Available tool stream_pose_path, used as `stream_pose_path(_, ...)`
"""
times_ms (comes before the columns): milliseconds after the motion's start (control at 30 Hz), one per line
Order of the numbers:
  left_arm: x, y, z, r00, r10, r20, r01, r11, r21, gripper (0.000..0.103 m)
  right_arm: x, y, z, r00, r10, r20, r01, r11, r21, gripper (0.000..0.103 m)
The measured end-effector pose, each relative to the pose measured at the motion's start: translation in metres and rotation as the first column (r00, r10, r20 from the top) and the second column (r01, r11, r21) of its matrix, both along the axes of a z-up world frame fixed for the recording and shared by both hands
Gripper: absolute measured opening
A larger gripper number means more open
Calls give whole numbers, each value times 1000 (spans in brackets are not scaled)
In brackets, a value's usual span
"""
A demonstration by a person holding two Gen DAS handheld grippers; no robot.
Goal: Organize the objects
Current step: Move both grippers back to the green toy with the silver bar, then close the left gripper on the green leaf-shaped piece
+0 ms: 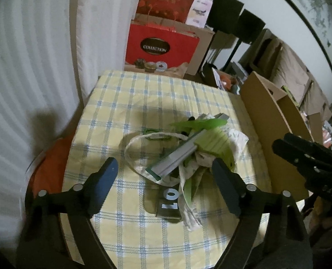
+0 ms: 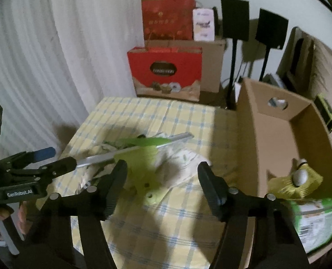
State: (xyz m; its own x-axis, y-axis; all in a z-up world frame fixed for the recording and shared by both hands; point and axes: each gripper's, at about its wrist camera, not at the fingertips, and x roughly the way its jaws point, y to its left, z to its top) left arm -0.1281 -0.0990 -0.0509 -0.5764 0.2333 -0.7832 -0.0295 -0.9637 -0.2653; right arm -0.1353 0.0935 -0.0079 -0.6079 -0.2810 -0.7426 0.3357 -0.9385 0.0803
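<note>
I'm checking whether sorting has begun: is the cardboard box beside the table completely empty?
No: the right wrist view shows the cardboard box already holding a yellow mesh bag and a green package.

Lived-in home room, white curtains [image 2: 42, 56], checked yellow tablecloth on the counter [image 1: 143, 103], red gift bags [image 2: 166, 67] stacked on cardboard boxes, framed picture [image 1: 318, 15] on the wall, speakers on stands [image 2: 234, 20], open cardboard box [image 2: 276, 130] of household bits

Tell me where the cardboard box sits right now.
The cardboard box stands open on the right of the right wrist view, against the checked tablecloth's right edge.
</note>
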Motion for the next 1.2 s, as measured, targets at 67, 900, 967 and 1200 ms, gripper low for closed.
stream_pose_path(67,-2,0,-4,1000,-1,9,1,1000,5,76,-3,-5,-7,1000,6,18,-6,1000,0,61)
stream_pose_path(900,-85,-11,-21,987,-46,154,15,980,196,72,-75,-26,-25,991,-39,128,43,999,-31,53)
stream_pose_path(967,-90,-10,-26,984,-48,174,7,974,224,72,-82,-28,-30,989,-48,139,52,998,-27,53)
stream_pose_path(1200,-105,-4,-41,975,-47,219,-14,963,269,72,-102,-26,-56,980,-103,170,101,995,17,52)
